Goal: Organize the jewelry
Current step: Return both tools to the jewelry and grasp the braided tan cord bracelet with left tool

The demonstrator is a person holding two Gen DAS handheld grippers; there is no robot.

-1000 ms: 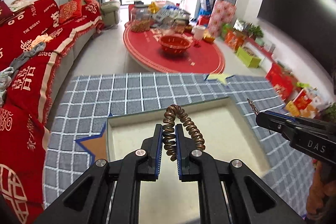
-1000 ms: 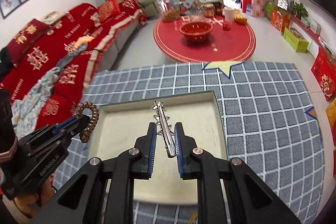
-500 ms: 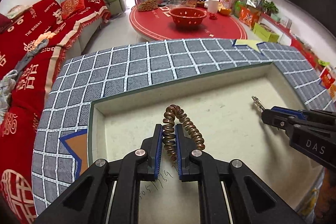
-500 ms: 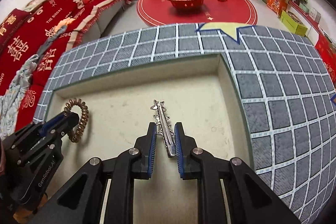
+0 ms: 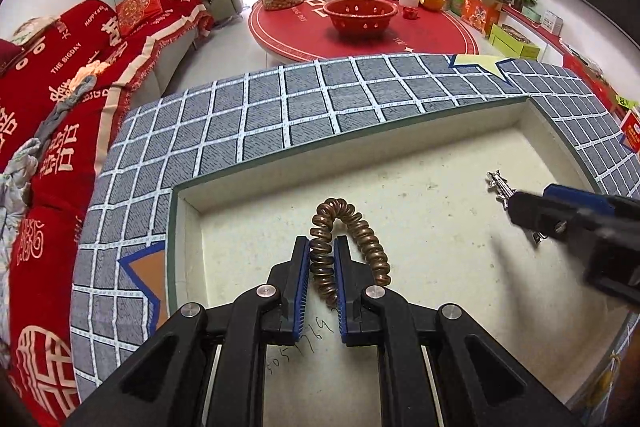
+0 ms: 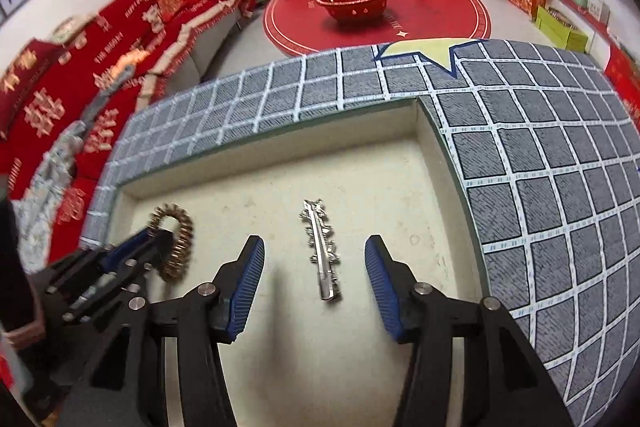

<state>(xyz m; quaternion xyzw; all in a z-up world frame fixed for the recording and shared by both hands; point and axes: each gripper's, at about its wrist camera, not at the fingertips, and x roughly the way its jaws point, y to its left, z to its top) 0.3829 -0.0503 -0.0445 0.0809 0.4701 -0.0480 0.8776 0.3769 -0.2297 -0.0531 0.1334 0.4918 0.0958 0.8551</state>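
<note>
My left gripper (image 5: 322, 267) is shut on a bronze coiled bracelet (image 5: 348, 227), held low over the left part of the cream tray (image 5: 360, 143). The bracelet also shows in the right wrist view (image 6: 176, 247), in the left gripper (image 6: 154, 241). My right gripper (image 6: 314, 273) is open, its fingers either side of a silver hair clip (image 6: 322, 255) that lies flat on the tray floor (image 6: 400, 187). In the left wrist view the right gripper (image 5: 560, 219) is at the right with the clip (image 5: 500, 187) beside it.
The tray sits on a grey grid-patterned cloth (image 5: 280, 107) with star patches (image 6: 424, 53). A red sofa (image 5: 60, 67) is to the left. A round red table (image 5: 360, 27) with a red bowl and jars stands beyond.
Both grippers have dropped lower into the tray. My right gripper has opened and let go of the silver clip, which now lies on the tray floor. The left still holds the bracelet.
</note>
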